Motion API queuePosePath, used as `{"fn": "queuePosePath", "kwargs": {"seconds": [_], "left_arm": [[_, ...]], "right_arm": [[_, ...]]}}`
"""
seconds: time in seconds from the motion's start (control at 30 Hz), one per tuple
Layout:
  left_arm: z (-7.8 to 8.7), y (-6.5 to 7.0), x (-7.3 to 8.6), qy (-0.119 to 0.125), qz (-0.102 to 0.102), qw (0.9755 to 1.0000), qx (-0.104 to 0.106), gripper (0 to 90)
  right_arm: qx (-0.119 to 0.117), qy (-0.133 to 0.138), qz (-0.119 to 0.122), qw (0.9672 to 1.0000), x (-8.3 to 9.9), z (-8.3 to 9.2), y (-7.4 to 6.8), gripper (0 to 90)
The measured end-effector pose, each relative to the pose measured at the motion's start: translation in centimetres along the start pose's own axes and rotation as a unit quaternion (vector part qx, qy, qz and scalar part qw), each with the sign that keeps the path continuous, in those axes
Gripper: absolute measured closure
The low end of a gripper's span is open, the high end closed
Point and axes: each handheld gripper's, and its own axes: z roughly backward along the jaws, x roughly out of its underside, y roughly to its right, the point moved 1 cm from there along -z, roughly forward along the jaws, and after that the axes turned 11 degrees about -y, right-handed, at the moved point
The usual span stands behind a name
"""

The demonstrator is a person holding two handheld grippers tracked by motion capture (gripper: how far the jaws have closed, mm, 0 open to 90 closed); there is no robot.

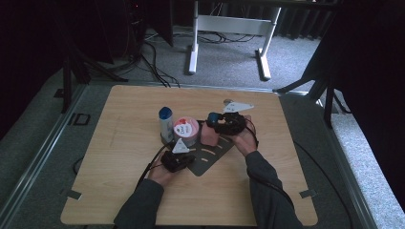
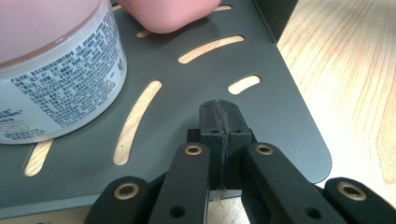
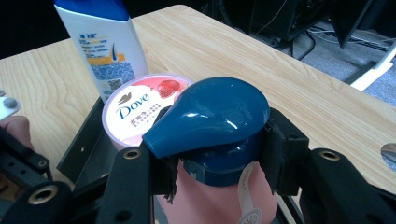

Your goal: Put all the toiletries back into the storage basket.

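Note:
A dark slotted plate lies mid-table. On it stand a white bottle with a blue cap, a Dove tub with a pink lid, and a pink bottle. My right gripper is shut on the pink bottle, its pads pressing the collar under the blue pump cap. The Dove tub and white bottle stand just beyond it. My left gripper is shut with nothing between its jaws. Its tips sit over the plate near a corner, beside the tub.
Bare wooden tabletop surrounds the plate on all sides. A small shiny round thing lies behind the right gripper. Beyond the far table edge are white desk legs and cables on grey carpet.

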Motion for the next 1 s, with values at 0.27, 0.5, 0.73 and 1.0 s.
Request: {"fn": "queuePosePath", "kwargs": {"seconds": [0.27, 0.5, 0.73, 1.0], "left_arm": [[0.0, 0.0, 0.0, 0.0, 0.001, 1.0, 0.001, 90.0], [0.0, 0.0, 0.0, 0.0, 0.0, 1.0, 0.0, 90.0], [0.0, 0.0, 0.0, 0.0, 0.001, 1.0, 0.001, 90.0], [0.0, 0.0, 0.0, -0.001, 0.001, 1.0, 0.003, 90.0]], "right_arm": [[0.008, -0.004, -0.002, 1.0, -0.4, -0.7, 0.2, 53.2], [0.014, -0.001, -0.012, 0.9998, -0.7, -1.1, 0.4, 53.2], [0.025, -0.002, -0.018, 0.9995, -0.7, -1.5, 0.4, 53.2], [0.031, 0.001, -0.026, 0.9992, -0.7, -1.8, 0.4, 53.2]]}}
